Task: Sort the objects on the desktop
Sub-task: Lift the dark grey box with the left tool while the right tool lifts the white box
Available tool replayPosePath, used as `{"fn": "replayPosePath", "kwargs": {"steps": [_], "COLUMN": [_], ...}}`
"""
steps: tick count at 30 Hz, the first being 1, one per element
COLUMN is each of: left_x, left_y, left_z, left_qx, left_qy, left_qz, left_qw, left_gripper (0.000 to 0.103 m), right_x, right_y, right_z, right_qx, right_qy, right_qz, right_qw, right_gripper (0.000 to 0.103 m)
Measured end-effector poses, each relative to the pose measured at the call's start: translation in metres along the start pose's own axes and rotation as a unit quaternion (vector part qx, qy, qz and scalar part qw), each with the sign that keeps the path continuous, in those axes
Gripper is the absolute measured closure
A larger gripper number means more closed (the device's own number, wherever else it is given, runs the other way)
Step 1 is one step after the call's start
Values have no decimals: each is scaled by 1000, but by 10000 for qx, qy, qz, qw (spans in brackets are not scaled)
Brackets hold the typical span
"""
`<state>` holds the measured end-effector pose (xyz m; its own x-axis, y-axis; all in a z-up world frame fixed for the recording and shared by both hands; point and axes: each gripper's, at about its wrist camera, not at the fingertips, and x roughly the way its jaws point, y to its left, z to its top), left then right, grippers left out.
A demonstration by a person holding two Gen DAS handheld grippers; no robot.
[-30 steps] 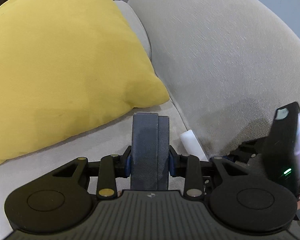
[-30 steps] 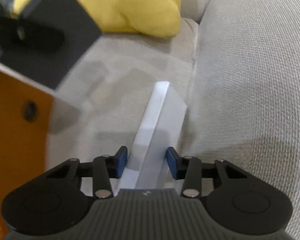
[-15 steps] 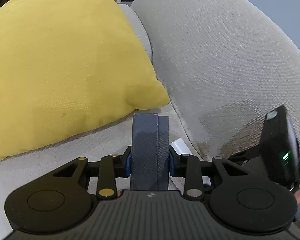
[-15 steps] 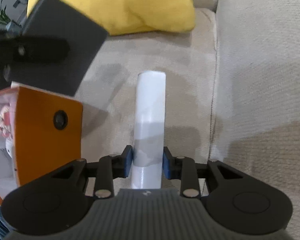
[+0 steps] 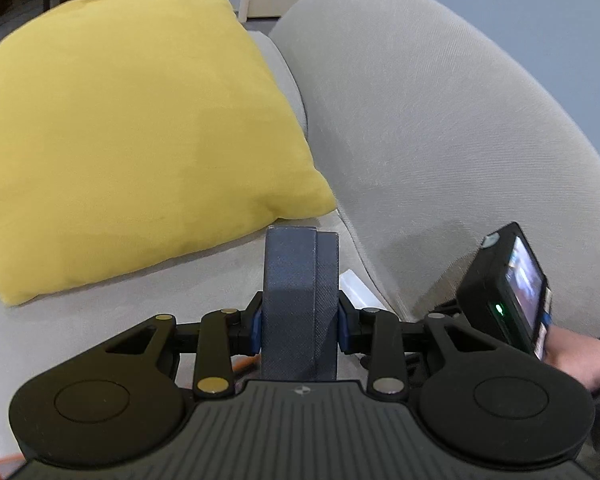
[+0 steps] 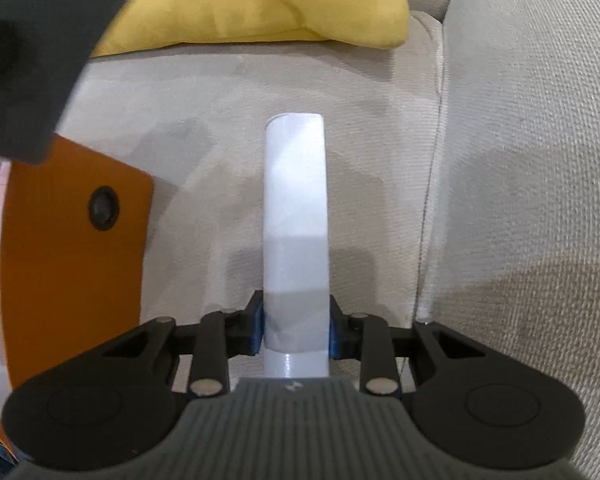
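Left wrist view: the left gripper [image 5: 299, 322] pinches a dark blue box [image 5: 299, 304] between its 2 blue pads, above the grey sofa [image 5: 420, 128] seat, near a yellow cushion [image 5: 132, 136]. A hand [image 5: 572, 356] shows at right.

Right wrist view: the right gripper [image 6: 295, 332] clamps a white box [image 6: 295, 224] lying on the sofa seat [image 6: 220, 92], pads touching both sides. An orange box [image 6: 72, 272] sits at left.

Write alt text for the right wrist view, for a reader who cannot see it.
The right gripper pinches a slim white box that lies lengthwise on a beige sofa seat. A yellow cushion sits at the back, an orange box at the left edge, and a blurred dark box fills the top left corner.
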<state>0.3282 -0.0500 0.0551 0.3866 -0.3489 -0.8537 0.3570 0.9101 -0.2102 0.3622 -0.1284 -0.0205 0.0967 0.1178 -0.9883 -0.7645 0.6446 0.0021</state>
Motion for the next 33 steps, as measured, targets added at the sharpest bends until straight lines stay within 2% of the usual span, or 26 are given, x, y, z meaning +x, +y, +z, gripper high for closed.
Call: {"fn": "replayPosePath", "kwargs": {"steps": [1,6,12,16,21,25,30,33], "left_x": [-9,-49,-87,-87,-80,-57,-28,-12], "left_y": [3,13,26,26,13,3,-6,-12], "left_z": [-5,-40,-92,-121,-142,-143,-139,-137], "left_qx": [-47,-225,-478,-236,610,1402,2172,2534], "left_qy": [-44,-288,-332,-74,203,576,1011,1211], "left_qz": [-30,-2,-7,-22,-127,-405,-988,-1176], "left_qw": [10000,9993,9983,9997,9979,9876,9658,9525], "left_gripper": [65,65,65,65,65,65,65,65], "right_x": [12,-16,-25,-26,-25,-25,-28,-22], "right_y": [-1,10,10,20,33,37,40,41], "right_z": [4,3,6,7,4,-3,-13,-12], "right_qx": [-1,93,177,39,-74,-104,-78,-81], "right_qy": [-33,-298,-520,-611,-570,-488,-476,-456], "right_qz": [21,131,315,407,450,378,392,430], "right_qw": [10000,9994,9980,9973,9973,9980,9981,9980], "right_gripper": [72,72,72,72,72,72,72,72]}}
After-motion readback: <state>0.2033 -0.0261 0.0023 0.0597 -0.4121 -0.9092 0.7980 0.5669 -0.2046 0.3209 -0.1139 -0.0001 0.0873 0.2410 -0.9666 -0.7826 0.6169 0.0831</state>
